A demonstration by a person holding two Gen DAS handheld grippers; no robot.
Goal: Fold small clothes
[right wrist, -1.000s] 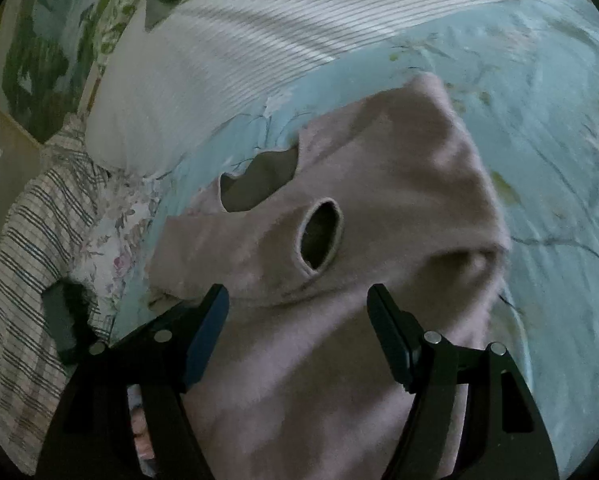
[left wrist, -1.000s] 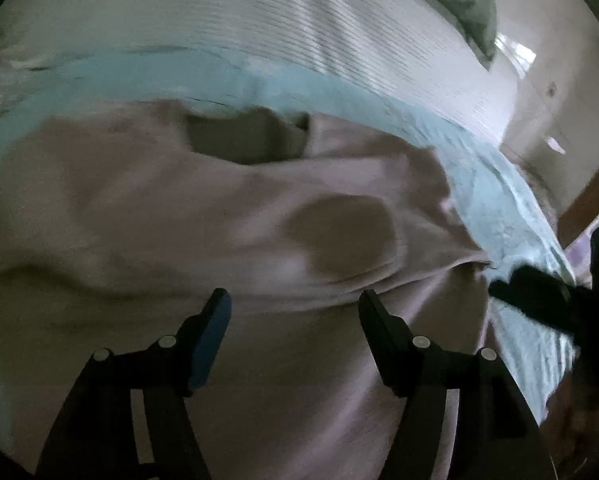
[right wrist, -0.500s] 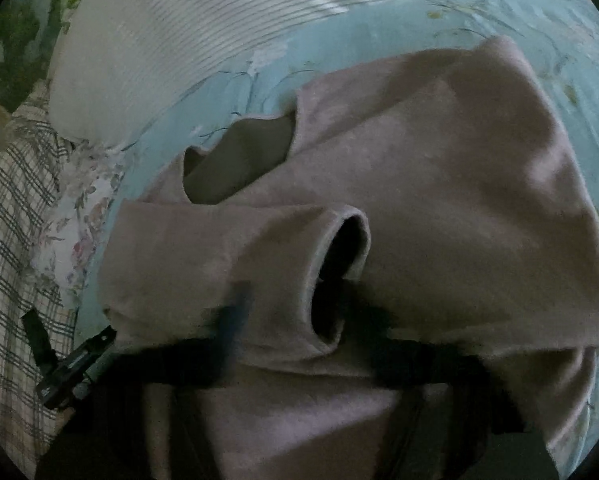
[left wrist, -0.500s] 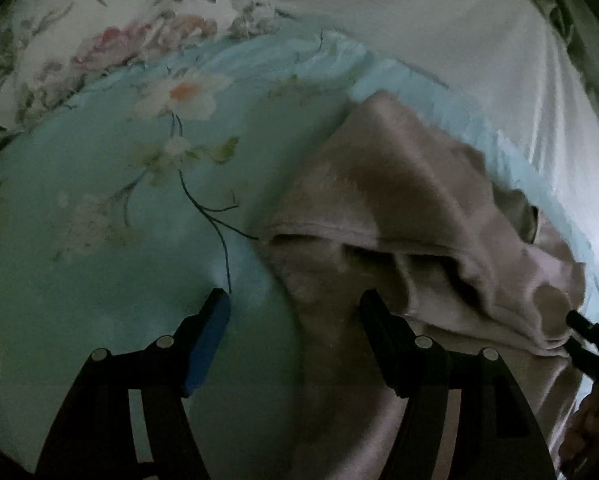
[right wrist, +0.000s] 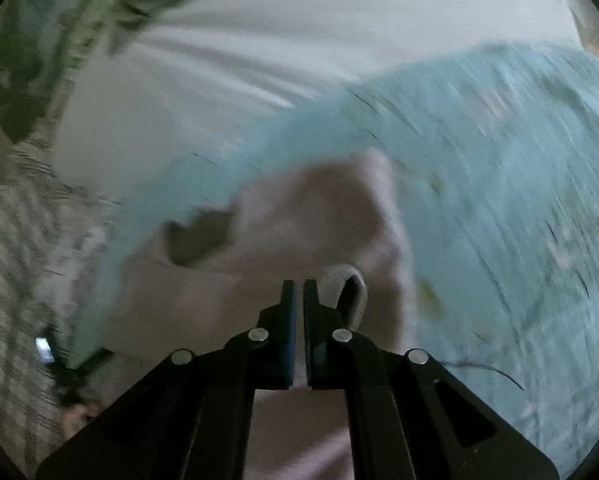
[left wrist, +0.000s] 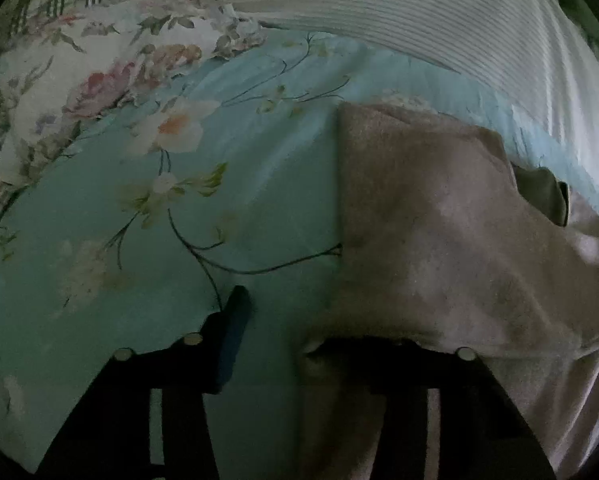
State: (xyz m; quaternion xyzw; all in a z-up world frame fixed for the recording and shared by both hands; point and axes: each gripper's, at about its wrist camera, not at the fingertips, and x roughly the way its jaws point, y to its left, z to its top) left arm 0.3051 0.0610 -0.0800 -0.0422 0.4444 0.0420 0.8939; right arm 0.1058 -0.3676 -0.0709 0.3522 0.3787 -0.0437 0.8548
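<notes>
The mauve-grey fleece sweater [left wrist: 451, 240] lies spread on the pale turquoise floral bed sheet [left wrist: 139, 216], its collar toward the white ribbed pillow [left wrist: 399, 12]. The right gripper [right wrist: 298, 286] has its fingers together just beside the rolled sleeve cuff [right wrist: 349, 292]; a thin gap shows at the tips, and whether a fold of fleece is pinched lower down cannot be told, the view being blurred. The left gripper [left wrist: 283, 320] has just been closing at the garment's side edge: its left finger [left wrist: 235, 320] stands over bare sheet, while the other is hidden under the fabric, so the edge lies between them, not visibly clamped. Risks, as judged: if the right fingers hold only a thin layer or nothing, the sleeve will drop mid-fold; the left may catch sheet along with fleece, dragging the bedding and skewing the fold; uneven pulls would bunch the soft, limp fabric.
</notes>
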